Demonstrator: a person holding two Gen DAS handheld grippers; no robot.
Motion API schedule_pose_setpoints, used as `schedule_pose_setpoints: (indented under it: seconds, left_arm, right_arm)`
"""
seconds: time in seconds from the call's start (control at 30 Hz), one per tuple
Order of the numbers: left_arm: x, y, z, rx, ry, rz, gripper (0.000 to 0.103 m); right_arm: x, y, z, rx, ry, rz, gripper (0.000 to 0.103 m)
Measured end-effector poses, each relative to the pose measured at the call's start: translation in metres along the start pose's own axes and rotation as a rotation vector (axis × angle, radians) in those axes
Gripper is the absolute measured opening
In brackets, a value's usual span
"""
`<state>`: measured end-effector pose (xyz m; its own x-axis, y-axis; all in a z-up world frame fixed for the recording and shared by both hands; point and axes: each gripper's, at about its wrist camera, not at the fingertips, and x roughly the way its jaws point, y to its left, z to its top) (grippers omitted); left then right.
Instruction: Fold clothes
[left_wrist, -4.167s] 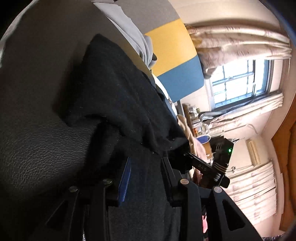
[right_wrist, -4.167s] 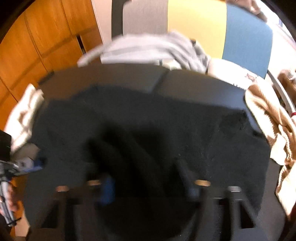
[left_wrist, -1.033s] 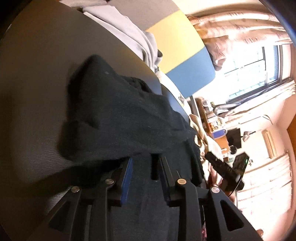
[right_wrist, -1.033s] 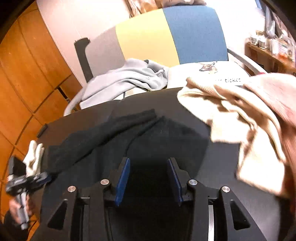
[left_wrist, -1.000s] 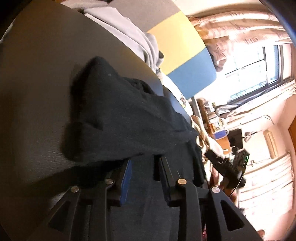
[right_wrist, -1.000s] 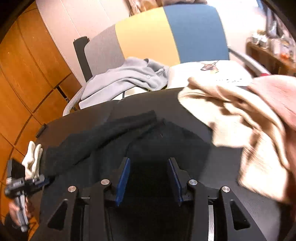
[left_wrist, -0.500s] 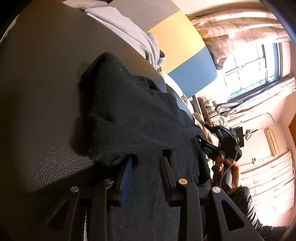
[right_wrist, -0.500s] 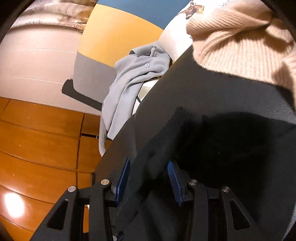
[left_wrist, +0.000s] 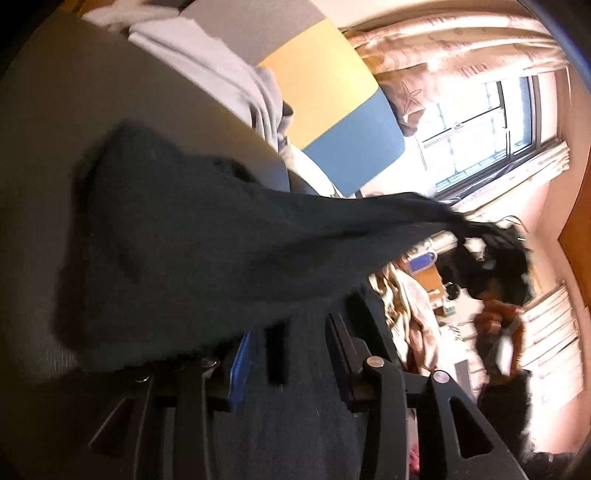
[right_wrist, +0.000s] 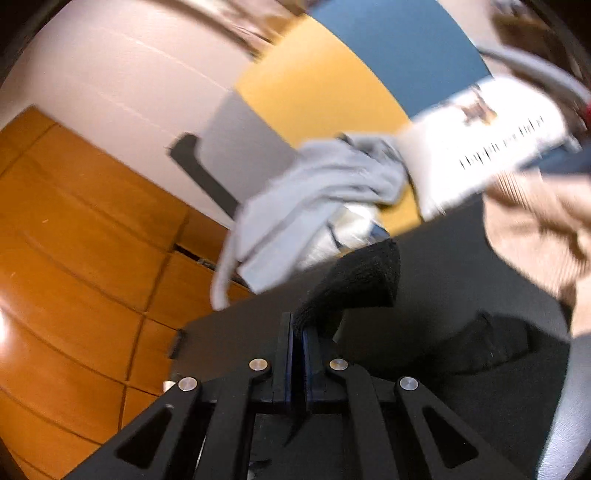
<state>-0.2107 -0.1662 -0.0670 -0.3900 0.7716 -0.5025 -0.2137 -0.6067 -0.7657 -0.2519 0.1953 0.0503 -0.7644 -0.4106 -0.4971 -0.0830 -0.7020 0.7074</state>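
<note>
Holding, item one: black garment (left_wrist: 207, 236), knit, dark, spread over the middle and lower part of the left wrist view, lying on the black table (left_wrist: 48, 122) with one part drawn up and stretched toward the right of the frame. In the right wrist view the same cloth shows as a thick folded edge (right_wrist: 354, 280) rising just above centre.

Item two: right gripper (right_wrist: 298, 343), bottom centre of its frame, jaws pressed together with the black edge pinched between them. The cloth stands up from the pads and bends to the right.

Item three: left gripper (left_wrist: 288, 343), bottom centre of its frame, jaws parted with a clear gap. The garment lies beneath and between them; I cannot tell whether the fingers (left_wrist: 242, 354) touch it, but they grip nothing.

Item four, surroundings: grey garment (right_wrist: 303, 206) beyond the table's far edge, centre of the right view; beige knit (right_wrist: 535, 229) at the right edge; chair back (left_wrist: 332, 110) in grey, yellow and blue, upper centre of the left view; wooden cupboards (right_wrist: 74, 240) at left.

Step in hand, by my judgement: a first fold, with one edge lifted to carry across the body.

Next move calls for: keeping the pinch firm, laying the lifted part flat and square, and steadying the body of the cloth with my left gripper so it does not drag.
</note>
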Motion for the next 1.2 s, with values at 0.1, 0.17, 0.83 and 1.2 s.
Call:
schedule_pose_setpoints:
  seconds: [0.1, 0.17, 0.83, 1.2]
  left_arm:
    - [-0.005, 0.001, 0.001, 0.001, -0.026, 0.007, 0.041]
    - [-0.003, 0.000, 0.001, 0.012, -0.028, 0.017, 0.041]
    - [-0.030, 0.040, -0.016, -0.183, -0.072, 0.059, 0.033]
    - [-0.033, 0.036, -0.013, -0.214, -0.073, -0.053, 0.044]
  right_arm:
    - [-0.026, 0.018, 0.008, -0.040, -0.047, 0.018, 0.005]
    - [-0.042, 0.018, 0.007, -0.043, -0.072, 0.018, 0.005]
    - [-0.113, -0.127, -0.114, -0.031, 0.062, -0.643, 0.015]
    - [0.014, -0.004, -0.100, -0.670, 0.326, -0.318, 0.049]
